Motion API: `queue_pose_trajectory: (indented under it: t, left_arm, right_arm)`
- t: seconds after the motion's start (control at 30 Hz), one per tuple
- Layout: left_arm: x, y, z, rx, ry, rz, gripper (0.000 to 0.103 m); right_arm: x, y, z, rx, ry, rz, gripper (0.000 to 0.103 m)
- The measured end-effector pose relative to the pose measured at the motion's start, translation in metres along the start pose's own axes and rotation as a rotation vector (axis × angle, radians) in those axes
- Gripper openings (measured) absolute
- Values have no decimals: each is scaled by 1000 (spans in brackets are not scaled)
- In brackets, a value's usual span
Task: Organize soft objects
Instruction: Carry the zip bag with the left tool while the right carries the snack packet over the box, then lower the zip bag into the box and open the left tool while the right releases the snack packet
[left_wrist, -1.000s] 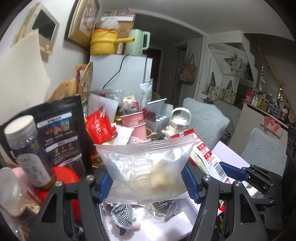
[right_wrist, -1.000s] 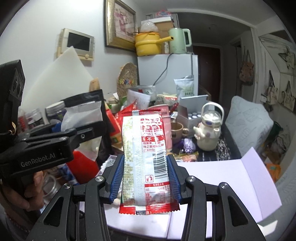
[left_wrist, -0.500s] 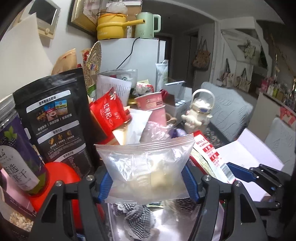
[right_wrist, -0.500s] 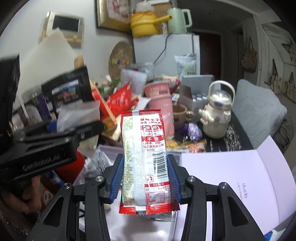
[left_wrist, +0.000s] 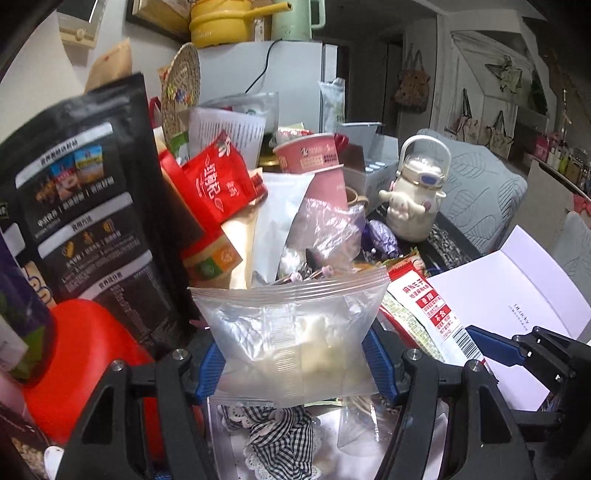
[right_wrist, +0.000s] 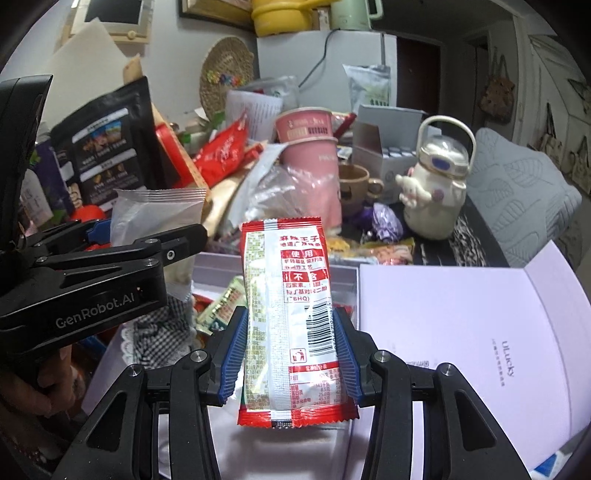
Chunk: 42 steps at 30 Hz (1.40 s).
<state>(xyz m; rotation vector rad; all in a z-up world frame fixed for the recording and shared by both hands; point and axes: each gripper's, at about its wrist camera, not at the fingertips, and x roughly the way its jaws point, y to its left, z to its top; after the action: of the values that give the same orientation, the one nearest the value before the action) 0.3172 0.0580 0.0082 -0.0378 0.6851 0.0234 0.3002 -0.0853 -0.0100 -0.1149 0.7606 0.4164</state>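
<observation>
Both tongs have dipped toward the white box (right_wrist: 273, 267). The left tongs (left_wrist: 295, 360) grip a clear zip bag (left_wrist: 291, 332); the right tongs (right_wrist: 290, 356) grip a red snack packet (right_wrist: 290, 317). A checked cloth (left_wrist: 280, 435) lies in the box.

Two soft packets held upright above an open white box

The clear zip bag (left_wrist: 291, 332) of pale contents is clamped by its sides; the red-and-white snack packet (right_wrist: 291, 317), barcode facing the camera, likewise. A checked fabric doll (left_wrist: 280, 435) lies in the white box (left_wrist: 373, 458) below.
</observation>
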Motion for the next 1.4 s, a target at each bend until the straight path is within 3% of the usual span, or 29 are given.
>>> queue_pose_trajectory:
  t: [0.4,0.93,1.1,1.17,1.4]
  left_arm:
    - [39,-1,-16,23,125,46,66]
    - [58,-1,-25,56,203,88,66]
    - [65,-7,-27,93,230,119,71]
    - [69,-10,-29,104,252,139,79]
    - [74,-12,-29,107,268,160,81]
  right_arm:
    - [25,-10,-7,42,71,2,45]
    - [23,-8,-6,44,81,41,45]
    - [27,-5,-8,27,86,41,46]
    - [30,-5,-10,13,93,27,47]
    - [38,-10,-14,22,122,1,50]
